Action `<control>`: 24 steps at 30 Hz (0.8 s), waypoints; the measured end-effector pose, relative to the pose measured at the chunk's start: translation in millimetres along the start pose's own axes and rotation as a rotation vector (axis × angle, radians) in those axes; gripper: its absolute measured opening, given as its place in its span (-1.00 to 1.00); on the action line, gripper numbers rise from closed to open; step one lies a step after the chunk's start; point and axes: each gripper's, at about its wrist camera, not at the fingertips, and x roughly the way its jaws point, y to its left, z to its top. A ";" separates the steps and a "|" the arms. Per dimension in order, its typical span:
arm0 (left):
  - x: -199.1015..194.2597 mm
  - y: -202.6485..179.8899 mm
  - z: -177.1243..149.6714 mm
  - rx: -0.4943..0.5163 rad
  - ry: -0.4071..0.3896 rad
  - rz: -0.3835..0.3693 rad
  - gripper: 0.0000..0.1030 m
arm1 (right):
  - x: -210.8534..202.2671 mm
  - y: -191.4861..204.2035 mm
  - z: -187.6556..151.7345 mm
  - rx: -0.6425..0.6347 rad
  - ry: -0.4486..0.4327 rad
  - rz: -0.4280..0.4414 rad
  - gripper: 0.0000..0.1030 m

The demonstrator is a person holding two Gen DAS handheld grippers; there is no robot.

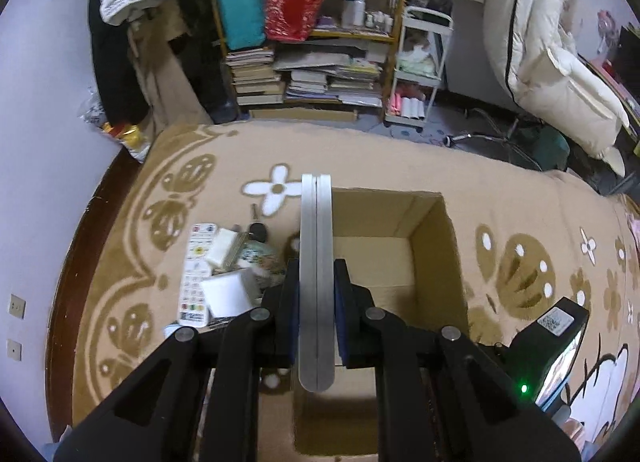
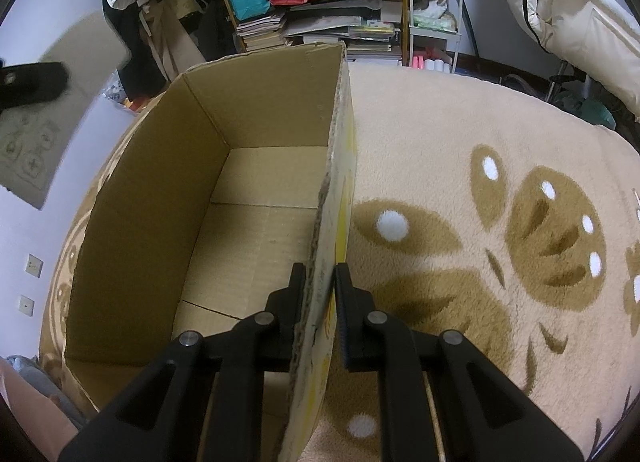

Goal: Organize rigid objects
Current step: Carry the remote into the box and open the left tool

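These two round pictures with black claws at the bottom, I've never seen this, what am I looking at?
No robot: a person carries two hand-held grasping tools, each with a fisheye camera looking along its fingers. The left-hand view shows the left tool shut on a flat silver object, held on edge over an open cardboard box. The right-hand view shows the right tool pinching the box's side wall. The box sits on a tan flowered blanket. Beside it lies a small pile: a white remote control, white blocks and a dark key fob.
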 end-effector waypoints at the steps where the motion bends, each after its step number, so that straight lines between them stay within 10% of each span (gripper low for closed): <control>1: 4.0 -3.0 -0.4 0.001 0.005 -0.007 -0.74 | 0.2 -0.3 0.0 0.001 0.000 0.002 -0.71; 24: 67.8 -7.3 -32.5 0.044 0.128 0.055 -0.73 | 1.4 0.9 -0.5 0.012 -0.002 0.015 -0.71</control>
